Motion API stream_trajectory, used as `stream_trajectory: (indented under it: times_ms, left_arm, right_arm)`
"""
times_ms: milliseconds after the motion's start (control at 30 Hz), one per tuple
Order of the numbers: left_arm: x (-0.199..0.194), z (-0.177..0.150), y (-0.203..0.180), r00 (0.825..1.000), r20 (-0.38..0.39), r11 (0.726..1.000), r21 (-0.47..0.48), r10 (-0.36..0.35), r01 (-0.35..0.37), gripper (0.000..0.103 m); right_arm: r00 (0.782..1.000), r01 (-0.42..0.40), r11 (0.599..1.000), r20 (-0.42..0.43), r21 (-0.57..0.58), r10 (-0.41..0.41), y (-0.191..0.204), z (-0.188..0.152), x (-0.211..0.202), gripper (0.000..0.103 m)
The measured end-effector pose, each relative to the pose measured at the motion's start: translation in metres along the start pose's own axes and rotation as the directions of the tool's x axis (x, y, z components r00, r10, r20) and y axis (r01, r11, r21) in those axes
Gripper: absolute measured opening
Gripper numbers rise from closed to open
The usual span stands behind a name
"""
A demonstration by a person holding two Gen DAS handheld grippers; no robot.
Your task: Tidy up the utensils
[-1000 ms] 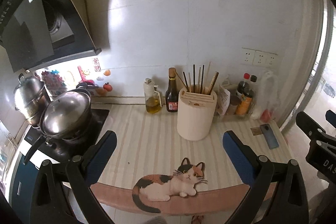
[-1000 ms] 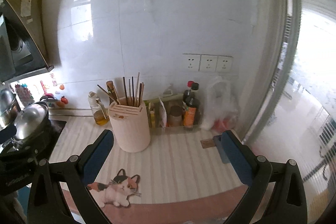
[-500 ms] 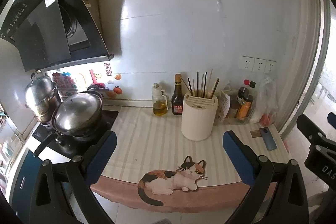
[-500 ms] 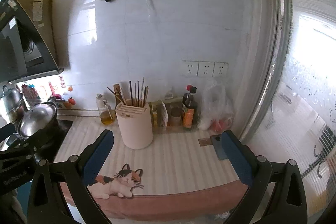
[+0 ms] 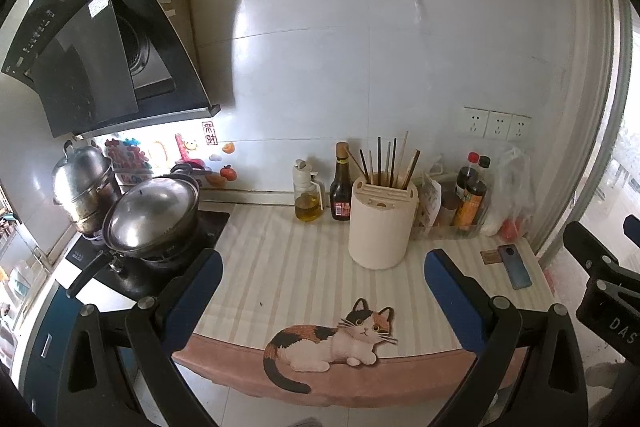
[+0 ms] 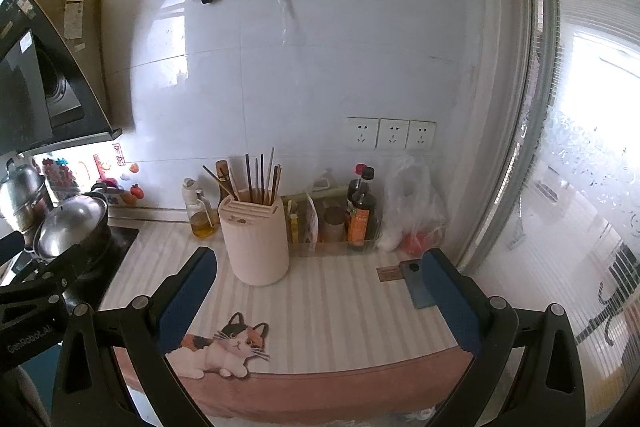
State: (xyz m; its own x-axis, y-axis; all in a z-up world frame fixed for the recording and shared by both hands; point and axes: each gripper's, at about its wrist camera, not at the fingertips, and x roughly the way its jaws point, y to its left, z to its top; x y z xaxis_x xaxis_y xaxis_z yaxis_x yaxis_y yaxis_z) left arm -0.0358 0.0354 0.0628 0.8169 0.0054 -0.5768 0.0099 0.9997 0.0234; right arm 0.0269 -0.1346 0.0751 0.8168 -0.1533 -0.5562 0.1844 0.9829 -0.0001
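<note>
Chopsticks, dark and pale sticks (image 5: 386, 159), standing upright in cream round slotted plastic holder (image 5: 380, 227); task appears finished or not begun

Holder sits on striped cat-print counter mat (image 5: 288, 279), oil bottle (image 5: 307, 195) and dark sauce bottle (image 5: 341, 187) just beside it toward the lidded steel wok (image 5: 150, 211); blue phone (image 5: 516, 265) lies on the opposite side. No loose utensil visible on the mat. Left gripper (image 5: 322, 277) and right gripper (image 6: 320, 277) both spread wide, empty, held back from the holder at the counter's near edge
</note>
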Motion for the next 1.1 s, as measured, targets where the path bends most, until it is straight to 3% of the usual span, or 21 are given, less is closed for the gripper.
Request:
stream_trajectory:
  times_ms: [1100]
  left_arm:
    - [0.002,-0.001,0.002,1.000,-0.002,1.000,0.003,-0.008,0.008,0.103]
  right_arm:
    - [1.000,-0.005,1.000,-0.017,-0.017,0.005,0.008,-0.004,0.017,0.103]
